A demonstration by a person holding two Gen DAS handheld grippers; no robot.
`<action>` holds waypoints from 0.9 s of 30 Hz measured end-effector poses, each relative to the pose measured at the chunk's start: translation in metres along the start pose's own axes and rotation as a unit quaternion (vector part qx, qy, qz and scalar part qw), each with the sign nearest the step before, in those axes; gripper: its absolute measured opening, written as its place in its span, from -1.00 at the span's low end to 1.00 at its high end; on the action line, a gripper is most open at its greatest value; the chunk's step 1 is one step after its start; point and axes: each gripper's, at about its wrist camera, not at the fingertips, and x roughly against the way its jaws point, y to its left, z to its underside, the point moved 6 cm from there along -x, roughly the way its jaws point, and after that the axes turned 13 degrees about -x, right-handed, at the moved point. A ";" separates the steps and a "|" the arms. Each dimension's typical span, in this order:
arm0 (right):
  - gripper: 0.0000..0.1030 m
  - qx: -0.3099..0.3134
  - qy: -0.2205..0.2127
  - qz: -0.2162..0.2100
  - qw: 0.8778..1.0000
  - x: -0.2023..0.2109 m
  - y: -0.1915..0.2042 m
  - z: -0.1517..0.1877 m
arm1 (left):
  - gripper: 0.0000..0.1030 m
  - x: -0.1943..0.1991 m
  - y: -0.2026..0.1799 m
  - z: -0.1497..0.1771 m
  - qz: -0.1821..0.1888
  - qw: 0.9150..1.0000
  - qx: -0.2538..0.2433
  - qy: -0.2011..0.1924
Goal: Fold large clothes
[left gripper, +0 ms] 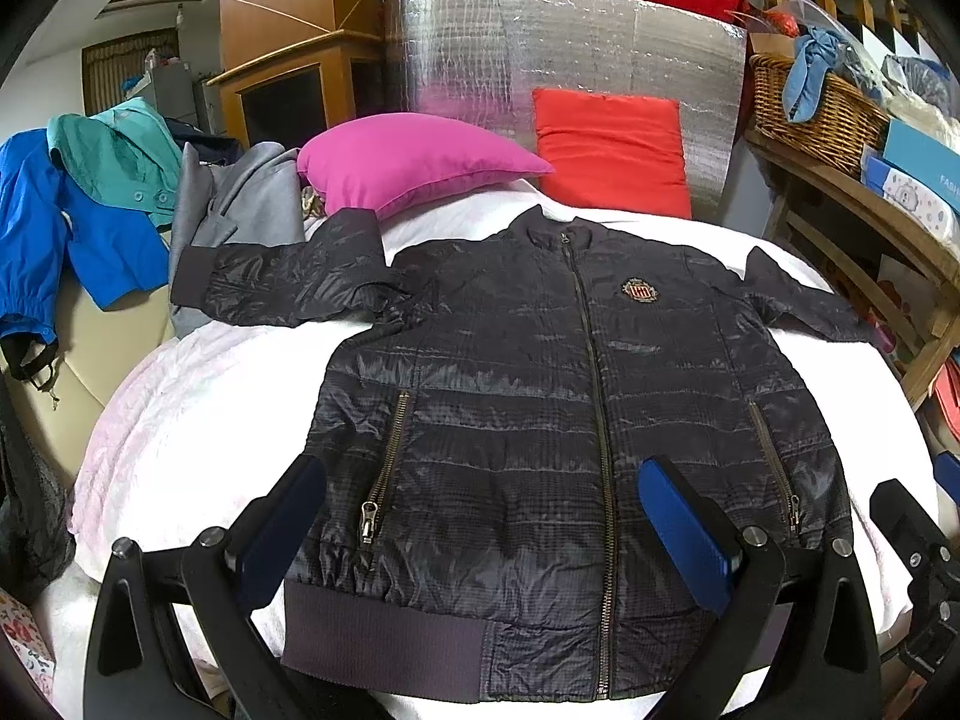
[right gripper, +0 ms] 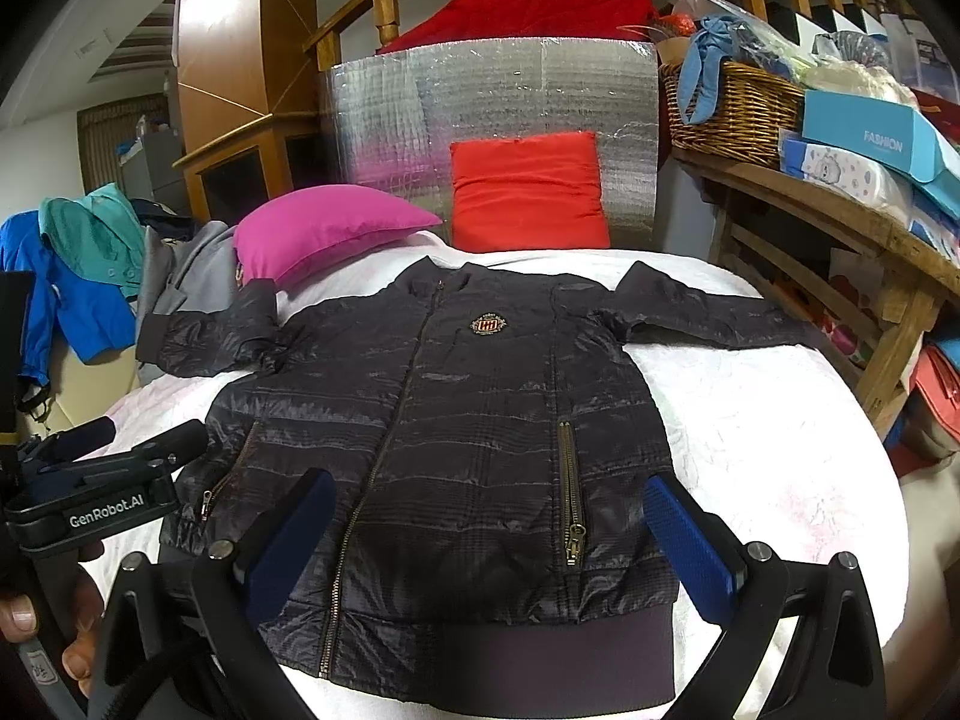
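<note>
two grippers hover over the hem of a dark jacket (left gripper: 516,396) lying flat, zipped, front up on a white bed cover (left gripper: 198,408), sleeves spread. the left gripper (left gripper: 480,516) is spread wide, empty, above the left pocket side. the right gripper (right gripper: 492,534) is likewise agape, holding nothing. beyond them lie a pink pillow (left gripper: 408,162) and a red cushion (left gripper: 612,150).

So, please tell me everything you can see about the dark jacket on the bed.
The dark jacket is shiny quilted fabric with ribbed hem and cuffs. It lies flat, front up, zipped closed, both sleeves spread out, on the white bedcover. It has a chest badge and two zipped pockets. Neither tool touches it.
</note>
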 end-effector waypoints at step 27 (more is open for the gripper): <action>0.68 -0.525 0.018 -0.050 0.849 -0.256 -0.419 -0.153 | 1.00 -0.215 -0.032 -0.014 0.029 0.994 -0.056 0.088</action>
